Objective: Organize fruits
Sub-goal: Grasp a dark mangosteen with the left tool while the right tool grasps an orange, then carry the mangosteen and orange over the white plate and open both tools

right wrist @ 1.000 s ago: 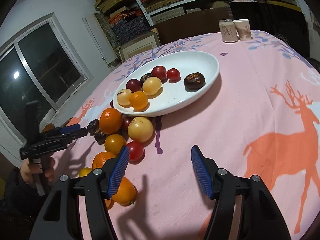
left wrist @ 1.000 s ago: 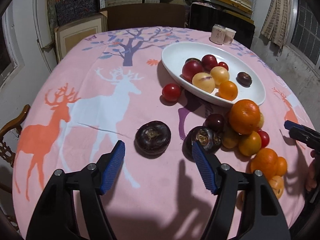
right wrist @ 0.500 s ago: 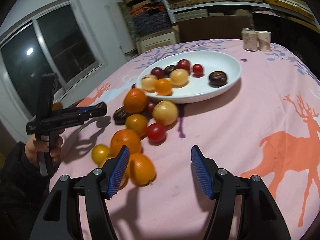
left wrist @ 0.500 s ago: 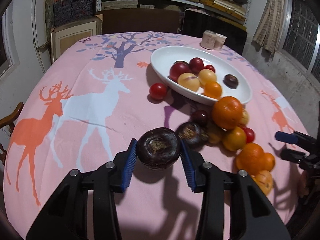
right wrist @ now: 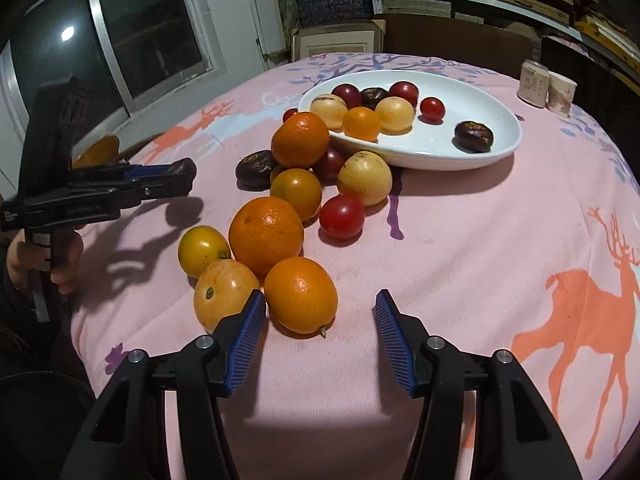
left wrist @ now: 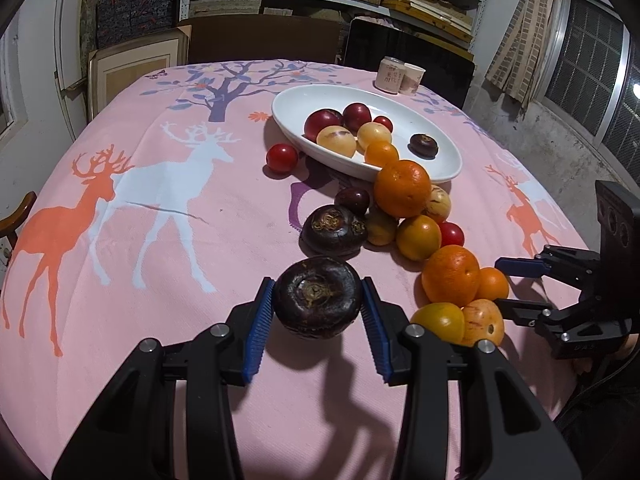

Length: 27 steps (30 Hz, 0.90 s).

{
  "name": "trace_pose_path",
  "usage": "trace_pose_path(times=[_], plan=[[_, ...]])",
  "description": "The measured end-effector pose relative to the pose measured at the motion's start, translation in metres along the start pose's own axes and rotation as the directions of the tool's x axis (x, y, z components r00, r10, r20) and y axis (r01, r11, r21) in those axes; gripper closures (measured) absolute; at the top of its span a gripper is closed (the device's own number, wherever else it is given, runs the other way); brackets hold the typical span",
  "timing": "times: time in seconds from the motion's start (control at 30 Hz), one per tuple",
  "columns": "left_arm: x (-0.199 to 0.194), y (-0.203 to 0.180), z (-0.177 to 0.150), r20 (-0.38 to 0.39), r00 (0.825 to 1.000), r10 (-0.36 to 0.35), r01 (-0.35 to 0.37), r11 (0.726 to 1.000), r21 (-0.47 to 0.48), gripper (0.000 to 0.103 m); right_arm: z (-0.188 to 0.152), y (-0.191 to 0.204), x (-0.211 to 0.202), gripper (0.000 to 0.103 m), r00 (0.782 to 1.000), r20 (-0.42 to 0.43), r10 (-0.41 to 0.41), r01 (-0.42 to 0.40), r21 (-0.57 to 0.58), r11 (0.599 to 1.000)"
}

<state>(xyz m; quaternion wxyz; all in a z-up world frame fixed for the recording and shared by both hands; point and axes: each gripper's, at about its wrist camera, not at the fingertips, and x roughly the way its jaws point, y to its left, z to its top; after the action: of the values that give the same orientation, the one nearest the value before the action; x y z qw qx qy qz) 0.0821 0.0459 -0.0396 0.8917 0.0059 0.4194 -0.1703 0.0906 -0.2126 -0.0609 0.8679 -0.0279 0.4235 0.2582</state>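
though clamped (both pads), dark fruit (left wrist: 318, 298) midtable

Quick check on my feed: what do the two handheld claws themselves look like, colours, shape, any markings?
Both match: the left claw and right claw have black, angular plastic arms with silver screw heads and ribbed blue pads on the fingers. From the side, the left one shows faint pale lettering, unreadable here. A bare hand grips its black handle. No cables show.

A round table under a pink cloth printed with deer and trees (left wrist: 168, 216) carries a white oval ceramic dish (left wrist: 444, 148) at one o'clock, two small paper cups (left wrist: 400, 76) behind it, and a loose heap of orange, yellow, red and dark purple fruits (right wrist: 280, 208) at three o'clock.
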Motion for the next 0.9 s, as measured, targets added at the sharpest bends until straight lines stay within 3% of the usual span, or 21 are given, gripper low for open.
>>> trace_pose_path(times=[0.1,0.2,0.33,0.53,0.9], plan=[[-0.001,-0.002,-0.001,-0.001,1.0,0.001,-0.001,1.0,0.004,0.061,0.006,0.008,0.006,0.049,1.0,-0.01,-0.022,0.022,-0.039,0.999],[-0.003,-0.002,-0.002,0.001,1.0,0.006,-0.006,1.0,0.001,0.061,0.01,0.01,0.011,0.066,1.0,-0.018,0.004,-0.005,-0.039,0.999],[-0.004,-0.001,-0.003,0.001,1.0,0.014,-0.014,1.0,-0.004,0.061,0.007,0.011,0.01,0.066,1.0,-0.013,0.028,-0.029,-0.047,0.998],[-0.003,-0.002,-0.003,-0.001,1.0,0.015,-0.015,1.0,-0.003,0.061,0.004,-0.002,0.005,0.066,0.999,0.016,0.051,-0.051,0.028,0.998],[-0.011,-0.009,0.002,0.017,1.0,0.011,-0.011,1.0,0.01,0.061,-0.005,-0.028,-0.022,0.066,0.994,0.112,0.0,-0.014,0.125,0.992]])
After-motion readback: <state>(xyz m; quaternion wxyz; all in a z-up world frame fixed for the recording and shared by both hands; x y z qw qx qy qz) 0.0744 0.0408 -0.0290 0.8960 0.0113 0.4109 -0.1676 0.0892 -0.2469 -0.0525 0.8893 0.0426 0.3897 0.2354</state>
